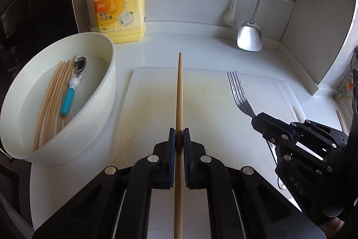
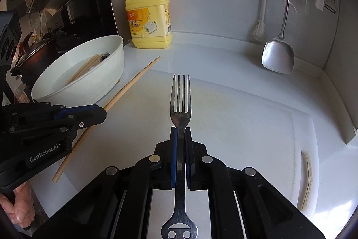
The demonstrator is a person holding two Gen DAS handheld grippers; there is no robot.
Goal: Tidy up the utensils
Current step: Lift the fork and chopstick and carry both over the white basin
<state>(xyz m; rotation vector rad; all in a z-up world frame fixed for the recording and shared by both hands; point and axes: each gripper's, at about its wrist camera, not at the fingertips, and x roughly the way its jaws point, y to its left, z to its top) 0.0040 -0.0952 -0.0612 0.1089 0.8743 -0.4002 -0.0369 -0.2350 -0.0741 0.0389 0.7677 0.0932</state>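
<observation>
Left hand-held gripper [image 1: 179, 133] pinching a chopstick [image 1: 179, 91], right hand-held gripper [image 2: 180, 133] pinching a fork [image 2: 180, 102], both above the cutting board [image 1: 212, 104]; lower each level, probably onto separate spots, before releasing.

Ahead of both sets of jaws the cutting board [image 2: 235, 118] lies bare and open to pass over. Left of the left jaws the white bowl [image 1: 94, 104] blocks the way; beyond stand the detergent jug [image 1: 120, 6] and hanging spatula [image 1: 249, 37].
</observation>
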